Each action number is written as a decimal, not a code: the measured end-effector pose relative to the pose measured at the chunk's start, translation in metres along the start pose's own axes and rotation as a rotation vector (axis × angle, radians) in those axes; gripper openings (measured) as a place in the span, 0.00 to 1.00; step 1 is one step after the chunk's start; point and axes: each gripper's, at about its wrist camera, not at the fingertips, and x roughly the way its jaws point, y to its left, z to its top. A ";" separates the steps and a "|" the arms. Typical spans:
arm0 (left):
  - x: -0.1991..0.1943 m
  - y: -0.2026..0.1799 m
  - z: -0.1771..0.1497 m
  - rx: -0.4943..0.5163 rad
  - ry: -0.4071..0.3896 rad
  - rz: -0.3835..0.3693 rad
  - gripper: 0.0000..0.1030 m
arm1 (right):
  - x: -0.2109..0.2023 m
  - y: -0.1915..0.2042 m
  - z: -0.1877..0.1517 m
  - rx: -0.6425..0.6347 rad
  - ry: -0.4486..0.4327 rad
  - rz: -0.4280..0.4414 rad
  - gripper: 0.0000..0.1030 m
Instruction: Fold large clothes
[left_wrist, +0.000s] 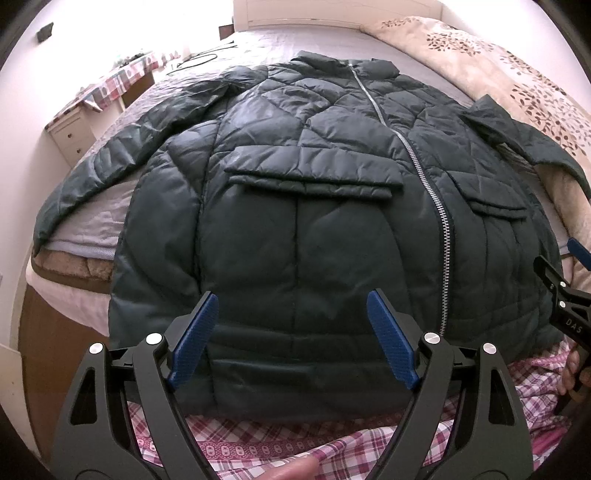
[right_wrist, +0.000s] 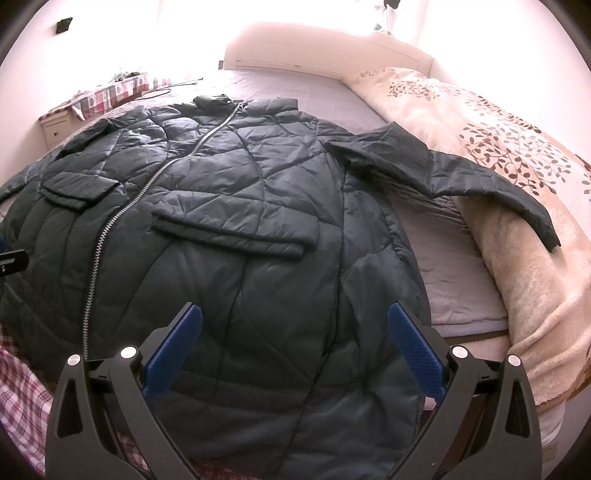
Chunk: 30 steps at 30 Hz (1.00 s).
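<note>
From the left wrist, the left gripper (left_wrist: 291, 339) hovers with jaws wide over the hem of the jacket (left_wrist: 295, 184) spread on the bed (left_wrist: 258, 48), and from the right wrist the right gripper (right_wrist: 295, 354) gapes likewise, so slick padding could slip.

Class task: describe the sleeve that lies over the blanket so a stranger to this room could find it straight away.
Start at the bed and find the dark green quilted puffer jacket spread front-up across it. Follow its shoulder towards the cream leaf-print fleece blanket. The sleeve drapes onto that blanket, whereas the other sleeve lies on the grey sheet.
</note>
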 end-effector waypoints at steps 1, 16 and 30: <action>0.000 0.000 0.000 0.000 0.000 0.000 0.80 | 0.000 0.000 0.000 0.000 0.001 0.000 0.94; 0.001 0.000 -0.001 0.000 0.003 0.000 0.80 | 0.001 0.000 -0.001 0.002 0.003 0.001 0.94; 0.001 0.000 -0.001 0.001 0.004 0.001 0.80 | 0.002 -0.001 -0.002 0.004 0.003 0.002 0.94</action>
